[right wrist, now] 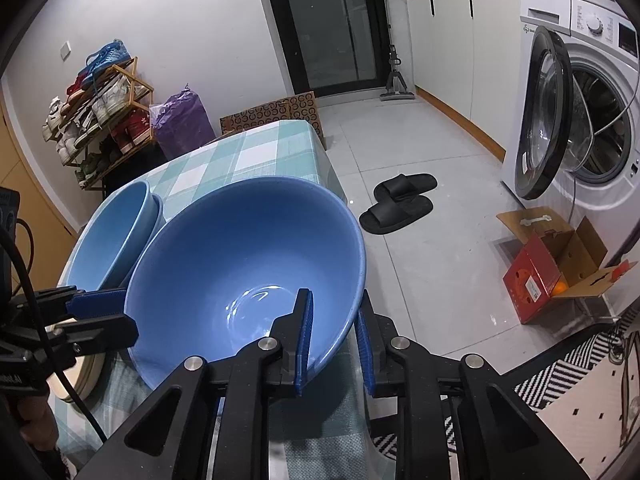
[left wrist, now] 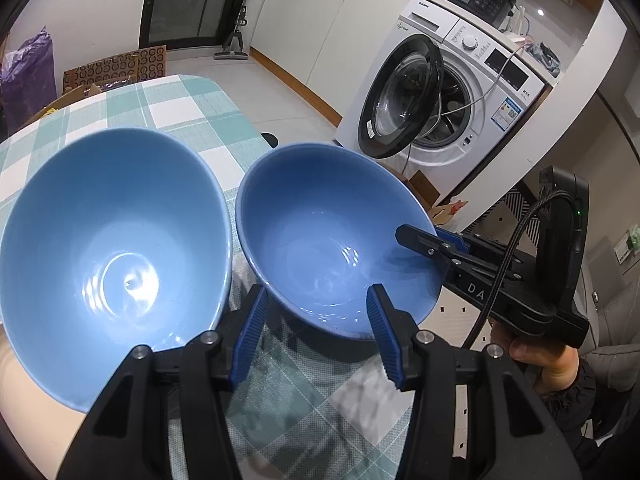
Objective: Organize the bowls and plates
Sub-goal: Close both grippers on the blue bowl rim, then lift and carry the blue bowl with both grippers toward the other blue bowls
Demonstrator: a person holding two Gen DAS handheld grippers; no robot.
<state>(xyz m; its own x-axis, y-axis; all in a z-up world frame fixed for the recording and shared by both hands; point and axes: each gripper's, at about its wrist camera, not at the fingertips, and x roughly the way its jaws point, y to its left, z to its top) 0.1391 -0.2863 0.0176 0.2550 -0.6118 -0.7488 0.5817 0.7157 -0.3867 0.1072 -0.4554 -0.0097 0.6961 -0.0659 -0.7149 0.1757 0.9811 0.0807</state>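
A: I log the carrying surface as a table (right wrist: 256,148) under a teal-and-white checked cloth (left wrist: 192,108).

B: I note two blue bowls on it. The left bowl (left wrist: 108,240) and the right bowl (left wrist: 332,236) sit side by side, rims nearly touching.

A: From the right wrist view I see a cream plate (right wrist: 86,376) at the near left edge, partly under the right bowl; whether the bowl rests on it I cannot tell.

B: Agreed. The far half of the cloth carries nothing that I can make out.
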